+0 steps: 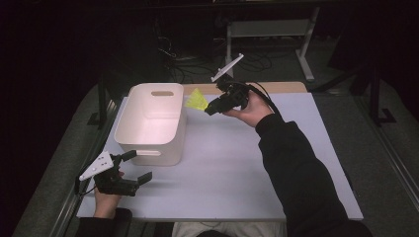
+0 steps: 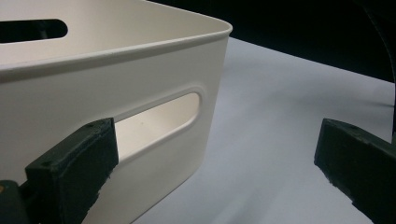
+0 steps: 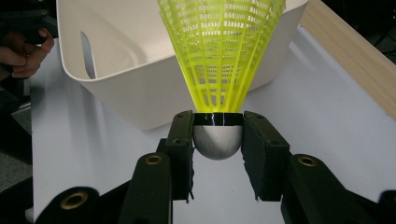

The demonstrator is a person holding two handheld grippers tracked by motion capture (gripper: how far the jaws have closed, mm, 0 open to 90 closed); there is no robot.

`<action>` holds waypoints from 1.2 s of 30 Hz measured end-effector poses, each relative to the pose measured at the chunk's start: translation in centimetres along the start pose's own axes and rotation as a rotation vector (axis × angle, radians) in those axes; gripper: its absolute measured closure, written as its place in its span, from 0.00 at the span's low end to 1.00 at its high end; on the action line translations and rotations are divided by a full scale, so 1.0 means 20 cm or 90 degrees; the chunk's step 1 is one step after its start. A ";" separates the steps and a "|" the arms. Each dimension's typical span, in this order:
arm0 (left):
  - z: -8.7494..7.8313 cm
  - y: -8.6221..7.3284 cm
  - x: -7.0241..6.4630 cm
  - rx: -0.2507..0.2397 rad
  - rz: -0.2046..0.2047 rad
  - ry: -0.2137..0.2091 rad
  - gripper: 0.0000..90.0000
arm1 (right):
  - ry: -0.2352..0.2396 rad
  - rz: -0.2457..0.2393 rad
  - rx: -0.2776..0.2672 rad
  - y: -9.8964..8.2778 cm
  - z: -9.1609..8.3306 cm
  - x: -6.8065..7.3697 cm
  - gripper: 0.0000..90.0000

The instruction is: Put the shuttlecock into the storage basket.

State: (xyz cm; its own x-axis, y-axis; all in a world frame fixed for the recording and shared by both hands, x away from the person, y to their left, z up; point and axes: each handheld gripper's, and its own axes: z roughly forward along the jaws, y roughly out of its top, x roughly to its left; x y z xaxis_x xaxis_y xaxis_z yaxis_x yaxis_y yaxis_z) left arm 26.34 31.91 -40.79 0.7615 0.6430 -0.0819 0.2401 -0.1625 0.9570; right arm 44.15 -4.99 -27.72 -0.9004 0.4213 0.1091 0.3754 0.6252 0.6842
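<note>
Black sleeves point(image 1: 296, 163), black hand-held gripper point(image 1: 213, 107), grey plate point(image 1: 227, 67)

Dim lab: floor cables point(image 1: 195, 61), metal table frame point(image 1: 306, 47).

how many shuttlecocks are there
1: a yellow shuttlecock, clamped by its white cork between the jaws of the right hand-held gripper, held above the table beside the white bin. The visible bin interior looks bare.

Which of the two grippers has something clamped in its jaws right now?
The right gripper, raised beside the white bin: its jaws pinch the yellow shuttlecock by its white cork. The left gripper sits open near the bin's front corner, holding nothing.
</note>
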 end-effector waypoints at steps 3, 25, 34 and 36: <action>0.00 0.00 0.00 -0.001 -0.001 0.000 0.00 | -0.001 -0.006 0.000 0.02 0.00 0.01 0.70; 0.00 0.00 0.00 -0.001 -0.002 -0.001 0.00 | 0.010 -0.033 -0.003 0.13 -0.02 0.08 0.70; 0.00 0.00 0.00 -0.001 -0.001 0.000 0.00 | 0.016 -0.052 -0.005 0.18 -0.01 0.12 0.70; 0.00 0.00 0.00 -0.002 -0.001 0.000 0.00 | 0.018 -0.058 -0.007 0.19 0.00 0.14 0.70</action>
State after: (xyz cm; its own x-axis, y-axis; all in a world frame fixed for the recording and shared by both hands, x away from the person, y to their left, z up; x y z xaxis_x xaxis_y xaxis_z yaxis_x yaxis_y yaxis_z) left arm 26.33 31.91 -40.78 0.7614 0.6429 -0.0839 0.2401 -0.1594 0.9576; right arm 43.15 -1.50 -24.72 -0.9366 0.3442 0.0660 0.2893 0.6531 0.6999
